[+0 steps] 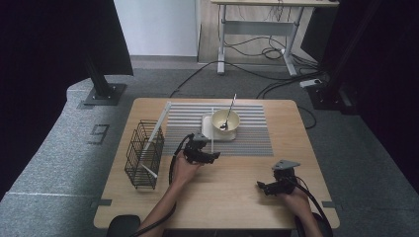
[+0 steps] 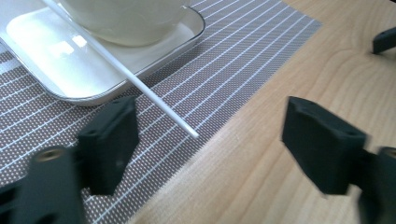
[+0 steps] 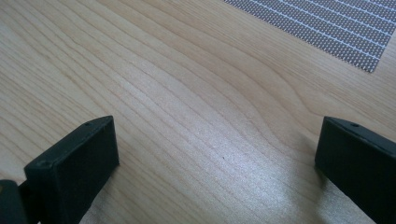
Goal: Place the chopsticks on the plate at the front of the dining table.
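Reaching stage: left claw (image 2: 205,149) spread wide, closing in on thin white chopstick (image 2: 140,88). Smooth pale-wood table (image 1: 232,192); woven striped placemat (image 1: 247,138) beneath shallow white tray (image 2: 56,70). Chopstick slanting off tray's edge, tip on mat. Next, probably: straddle tip, pinch. Right claw (image 3: 215,163) apart, idle, well away from tray.

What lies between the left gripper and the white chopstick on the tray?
In the left gripper view, striped placemat alone separates the open left gripper from the chopstick.
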